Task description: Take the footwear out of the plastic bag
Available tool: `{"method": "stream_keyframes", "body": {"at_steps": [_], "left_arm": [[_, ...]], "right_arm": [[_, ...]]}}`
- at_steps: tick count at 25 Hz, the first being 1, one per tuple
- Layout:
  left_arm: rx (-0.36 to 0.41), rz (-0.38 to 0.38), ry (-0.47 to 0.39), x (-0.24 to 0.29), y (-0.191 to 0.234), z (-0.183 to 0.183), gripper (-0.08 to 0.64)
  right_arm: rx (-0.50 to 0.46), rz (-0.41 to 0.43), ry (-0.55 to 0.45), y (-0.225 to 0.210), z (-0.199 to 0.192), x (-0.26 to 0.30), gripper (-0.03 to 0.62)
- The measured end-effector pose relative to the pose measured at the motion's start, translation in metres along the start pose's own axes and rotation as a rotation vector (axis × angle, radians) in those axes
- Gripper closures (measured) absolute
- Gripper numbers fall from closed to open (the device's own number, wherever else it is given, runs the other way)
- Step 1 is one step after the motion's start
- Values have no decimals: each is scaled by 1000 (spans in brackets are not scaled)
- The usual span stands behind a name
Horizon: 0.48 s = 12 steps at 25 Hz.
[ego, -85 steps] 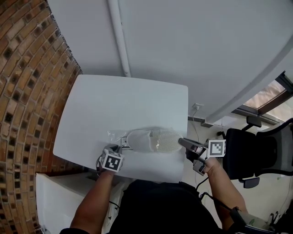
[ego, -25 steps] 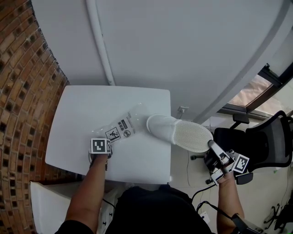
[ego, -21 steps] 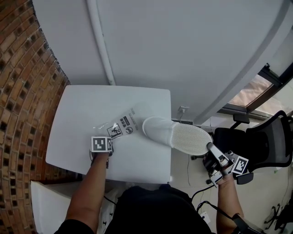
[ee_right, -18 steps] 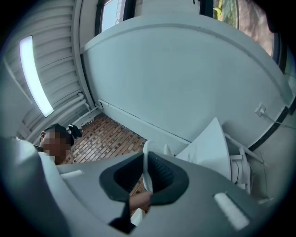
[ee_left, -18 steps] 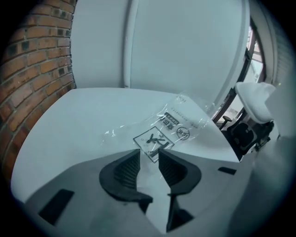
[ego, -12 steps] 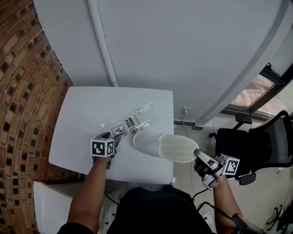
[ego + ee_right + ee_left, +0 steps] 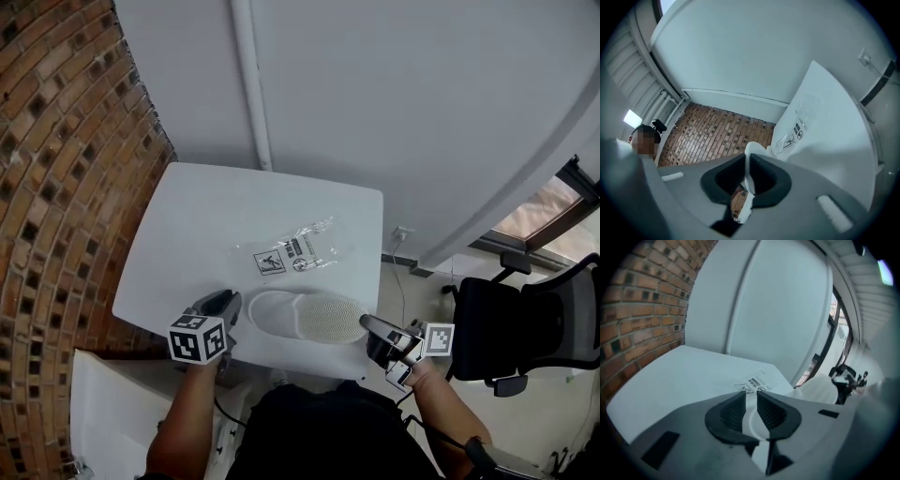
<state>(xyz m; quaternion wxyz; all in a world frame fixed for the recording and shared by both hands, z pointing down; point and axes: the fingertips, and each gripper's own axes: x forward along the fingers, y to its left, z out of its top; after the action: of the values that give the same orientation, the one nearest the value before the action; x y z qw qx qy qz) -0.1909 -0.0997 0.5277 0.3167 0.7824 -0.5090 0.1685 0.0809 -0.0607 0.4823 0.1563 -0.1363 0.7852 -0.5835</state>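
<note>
My right tongs (image 7: 368,326) clamp the slipper (image 7: 305,317) by its rim. Its length runs straight toward my left tongs (image 7: 225,305), which are empty and half-open after just closing.

The slipper (image 7: 305,316) in front of the plastic bag (image 7: 295,251)
The bag lies on the bench (image 7: 187,239), near its middle. The slipper is at the near edge, apart from the bag. A brick wall (image 7: 66,187) stands left of the bench, a chair (image 7: 511,323) well off to its right.
</note>
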Motion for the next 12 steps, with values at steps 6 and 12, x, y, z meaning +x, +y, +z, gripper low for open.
{"method": "stream_keyframes", "body": {"at_steps": [6,12], "left_arm": [[-88,-45,61,-24,-12,-50,529],[-63,-121,107,-25,-35,-64,535]], "right_arm": [[71,-125,35,-54,-25,25,558],[-82,-385,102,-90,-22,18,545]]}}
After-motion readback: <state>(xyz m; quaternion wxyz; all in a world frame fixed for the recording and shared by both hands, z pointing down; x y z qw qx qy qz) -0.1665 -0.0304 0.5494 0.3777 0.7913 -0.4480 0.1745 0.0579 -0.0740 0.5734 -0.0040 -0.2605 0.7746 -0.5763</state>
